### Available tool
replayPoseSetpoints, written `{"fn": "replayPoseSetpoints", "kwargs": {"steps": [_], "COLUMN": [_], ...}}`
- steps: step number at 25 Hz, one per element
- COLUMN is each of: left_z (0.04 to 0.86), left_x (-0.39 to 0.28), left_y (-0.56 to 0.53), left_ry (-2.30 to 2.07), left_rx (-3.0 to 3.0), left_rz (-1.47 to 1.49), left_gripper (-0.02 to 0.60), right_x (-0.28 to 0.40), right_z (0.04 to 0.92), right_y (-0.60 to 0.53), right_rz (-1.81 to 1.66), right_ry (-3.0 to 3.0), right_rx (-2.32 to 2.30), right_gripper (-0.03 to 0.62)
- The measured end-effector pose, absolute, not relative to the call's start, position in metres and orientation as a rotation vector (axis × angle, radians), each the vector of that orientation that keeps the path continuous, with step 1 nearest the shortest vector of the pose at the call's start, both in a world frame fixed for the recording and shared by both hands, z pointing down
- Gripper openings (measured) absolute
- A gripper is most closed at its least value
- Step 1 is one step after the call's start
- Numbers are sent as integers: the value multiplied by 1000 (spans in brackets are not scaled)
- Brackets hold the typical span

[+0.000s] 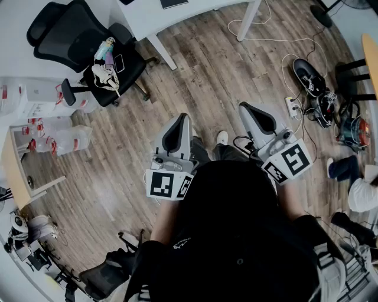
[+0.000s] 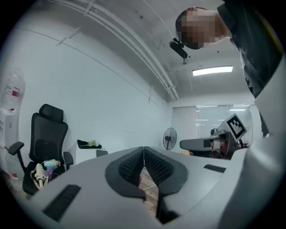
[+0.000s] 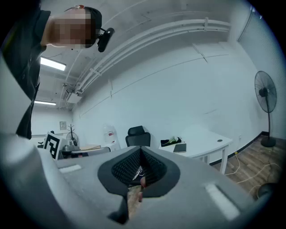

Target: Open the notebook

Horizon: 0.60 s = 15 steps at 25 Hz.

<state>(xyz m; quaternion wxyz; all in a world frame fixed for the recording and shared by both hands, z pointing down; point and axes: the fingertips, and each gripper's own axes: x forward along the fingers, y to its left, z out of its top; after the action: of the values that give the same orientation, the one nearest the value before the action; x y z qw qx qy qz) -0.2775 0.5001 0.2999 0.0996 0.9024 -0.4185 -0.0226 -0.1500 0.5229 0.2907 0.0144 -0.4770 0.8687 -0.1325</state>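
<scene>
Head view: left claw (image 1: 179,119) and right claw (image 1: 248,107) both closed; notebook (image 1: 174,3) lies well ahead.

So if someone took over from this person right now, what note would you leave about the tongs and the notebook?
Left tongs: shut, nothing in them, held level above the wooden floor.
Right tongs: also shut and empty, held alongside the left.
Notebook: probably the flat dark thing lying on the white desk ahead, though it is too small to be sure.
Done: nothing yet. Both tongs are well clear of the desk.
Left: walk up to the desk, find the notebook and lift its cover open.
</scene>
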Motion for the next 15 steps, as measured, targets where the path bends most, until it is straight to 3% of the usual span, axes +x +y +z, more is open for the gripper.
{"fn": "replayPoseSetpoints", "kwargs": {"steps": [15], "left_z": [292], "left_x": [-256], "left_y": [523], "left_ry": [-1268], "left_rx": [2716], "left_rz": [-63], "left_gripper": [6], "right_x": [-131], "right_z": [282], "right_y": [561], "right_rz": [-401], "right_ry": [2674], "right_rx": [-1505], "right_gripper": [5]}}
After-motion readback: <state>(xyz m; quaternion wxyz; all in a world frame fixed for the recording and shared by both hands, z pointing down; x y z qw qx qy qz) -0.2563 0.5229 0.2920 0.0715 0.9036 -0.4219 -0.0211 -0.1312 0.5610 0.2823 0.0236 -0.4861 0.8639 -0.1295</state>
